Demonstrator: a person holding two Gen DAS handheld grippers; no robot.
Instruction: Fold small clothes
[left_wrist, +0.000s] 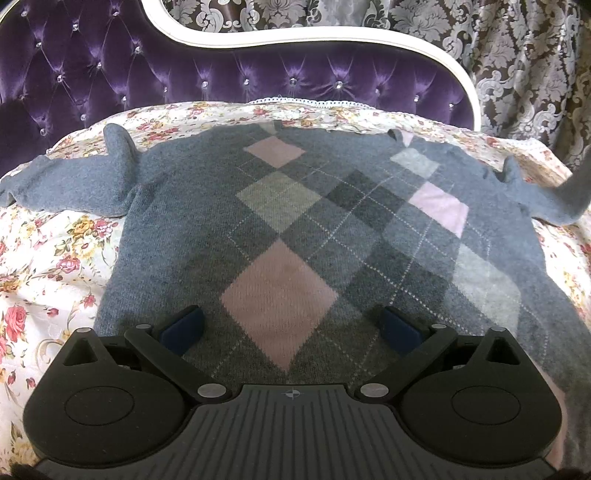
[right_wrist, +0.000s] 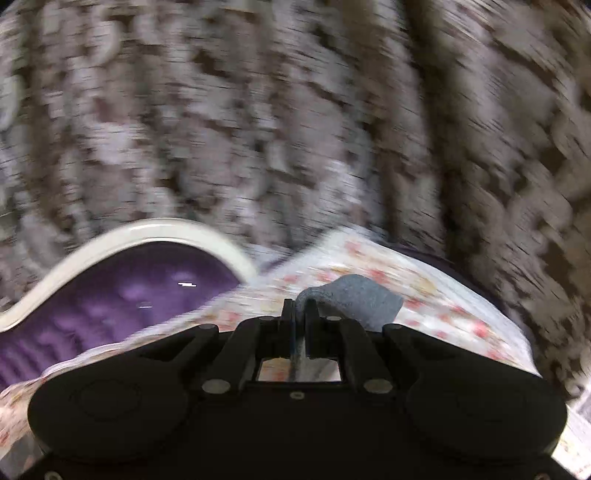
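Lying flat, front side up, on a floral bedspread (left_wrist: 55, 258) is a small grey-blue argyle sweater (left_wrist: 295, 221) w/ pink, grey and pale diamonds; body spread wide across centre of the left wrist view, hem end nearest the camera. Far-left item: left sleeve (left_wrist: 74, 184) lies on the spread, bent and rumpled, cuff end near the frame edge. Behind the bedding, purple tufted headboard (left_wrist: 221, 74) w/ white trim; patterned damask curtain (left_wrist: 517, 74) beyond, to the right. Left gripper (left_wrist: 291, 328) sits low over the hem area, jaws wide apart, blue pads either side of the large pink diamond; nothing between them, no grip on fabric seen. Moving right: right sleeve (left_wrist: 546, 199) runs off the shoulder and lifts up off the spread toward the frame's right edge. Right wrist view is heavily motion-blurred; bkgd detail unreliable, though headboard, bedspread and curtain are recognisable. Right gripper (right_wrist: 301, 314) has jaws closed tight on a strip of grey-blue knit; the sleeve's end bunches out just past the fingertips to the right, clear of the bedspread below. Exact part of sleeve held (cuff or further up): cannot tell.
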